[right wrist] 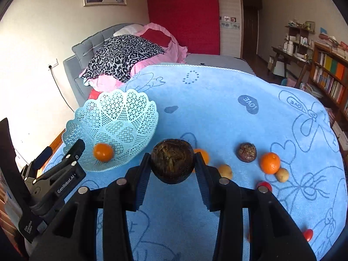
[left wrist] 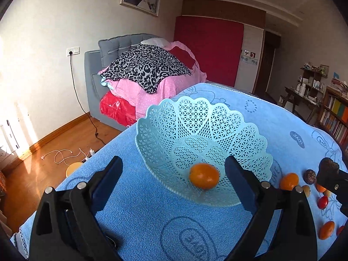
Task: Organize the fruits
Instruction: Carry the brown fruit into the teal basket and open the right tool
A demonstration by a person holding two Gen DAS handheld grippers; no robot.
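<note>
In the right wrist view, the right gripper (right wrist: 173, 169) is clenched on a dark brown fruit (right wrist: 172, 160), one finger (right wrist: 142, 174) pressed to each side of it at the lower centre of the frame. Directly behind this fruit, and largely hidden by it, sits an orange fruit (right wrist: 203, 154) on the blue towel (right wrist: 217, 113). To the right lie a second dark brown fruit (right wrist: 246, 152), another orange (right wrist: 270, 162) and two small tan fruits (right wrist: 225, 171) (right wrist: 282, 174); the farther tan one touches that orange. Two red fruits (right wrist: 264, 184) (right wrist: 308, 234) show at the lower right, the nearer partly hidden behind the gripper's finger.

At the left of this view the pale green lattice basket (right wrist: 121, 108) rests on the towel, with one orange fruit (right wrist: 103, 152) lying in its bottom. The left gripper (right wrist: 65, 152) sits in front of the basket's near rim, its tips overlapping it.

In the left wrist view, the left gripper (left wrist: 174, 174) is released, fingers spread wide and holding nothing, with the basket and its single orange framed between them. The basket's front rim stands between the fingers and that fruit.

A bed heaped with pink and leopard-print bedding (left wrist: 148, 71) fills the upper middle behind the towel.
</note>
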